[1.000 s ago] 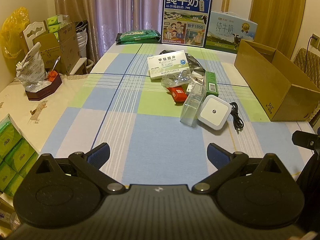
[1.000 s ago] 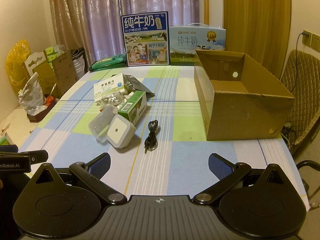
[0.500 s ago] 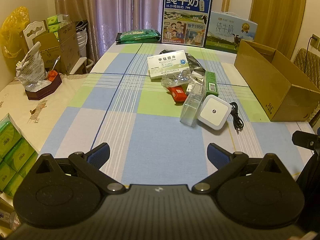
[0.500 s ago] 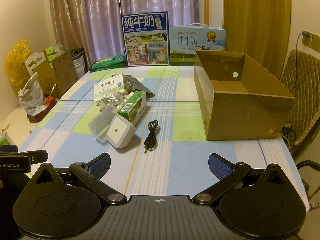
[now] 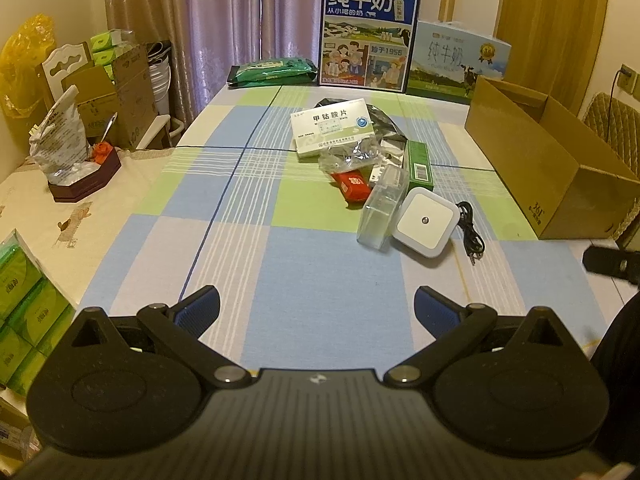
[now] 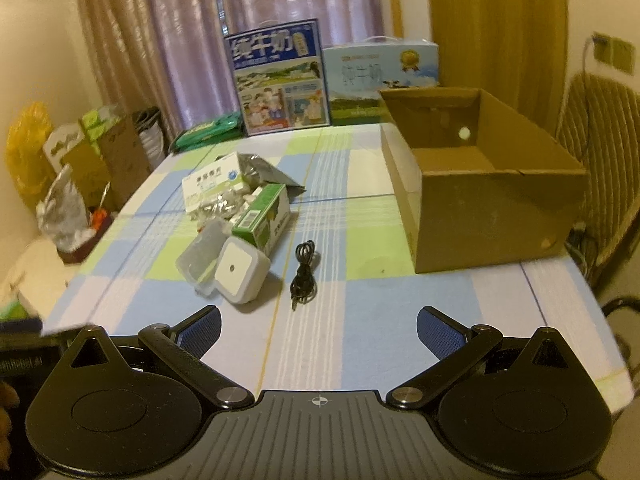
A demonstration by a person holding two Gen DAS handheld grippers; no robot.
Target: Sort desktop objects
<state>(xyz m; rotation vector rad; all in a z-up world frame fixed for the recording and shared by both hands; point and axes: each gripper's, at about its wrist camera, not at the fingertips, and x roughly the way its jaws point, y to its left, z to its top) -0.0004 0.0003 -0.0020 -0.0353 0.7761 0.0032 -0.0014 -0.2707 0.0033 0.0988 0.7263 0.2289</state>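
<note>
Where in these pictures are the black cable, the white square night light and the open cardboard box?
black cable [image 6: 303, 271], right wrist view, on the middle of its coil.
white square night light [image 5: 425, 221], left wrist view, on its flat top face.
open cardboard box [image 6: 492, 216], right wrist view, on its near outer wall.

Warm, yellowish indoor light is filling both views, fairly dim, giving the walls an amber cast. The left wrist view is coming through sharp: print on the white medicine box [image 5: 334, 128] is reading clearly. The right wrist view is smearing with motion blur, strongest toward the left edge and on the milk carton [image 6: 280, 80] at upper centre, whose lettering is running soft. Soft shadows are lying just beside the cardboard box [image 6: 496, 216] and the black cable [image 6: 304, 272]. Fisheye distortion is bending the checked tablecloth [image 5: 280, 200] outward, and dark vignetting is cutting the corners of each frame.
</note>
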